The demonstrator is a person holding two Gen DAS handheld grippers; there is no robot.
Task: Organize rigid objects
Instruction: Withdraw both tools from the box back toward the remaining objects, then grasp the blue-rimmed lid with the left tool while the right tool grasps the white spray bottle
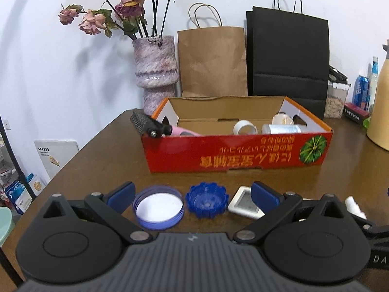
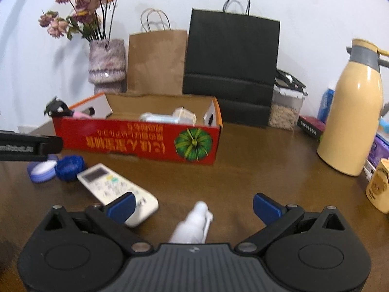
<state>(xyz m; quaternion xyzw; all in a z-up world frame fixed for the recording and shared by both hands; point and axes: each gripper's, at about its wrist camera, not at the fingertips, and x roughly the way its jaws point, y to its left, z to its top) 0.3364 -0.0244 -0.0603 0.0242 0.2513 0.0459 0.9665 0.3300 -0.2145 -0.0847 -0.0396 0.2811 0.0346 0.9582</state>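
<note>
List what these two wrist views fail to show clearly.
- White spray bottle: right wrist view, its lower body is hidden behind the right gripper; in the left view only its tip shows.
- Remote control: left wrist view, mostly hidden by the left gripper finger.
- Red box contents: the near wall hides their lower parts in both views.
- Remote's button labels: right wrist view, too blurred to read.

Vase [image 1: 155,68] of roses (wilted), two paper bags [image 1: 287,58], thermos [image 2: 352,112].
</note>
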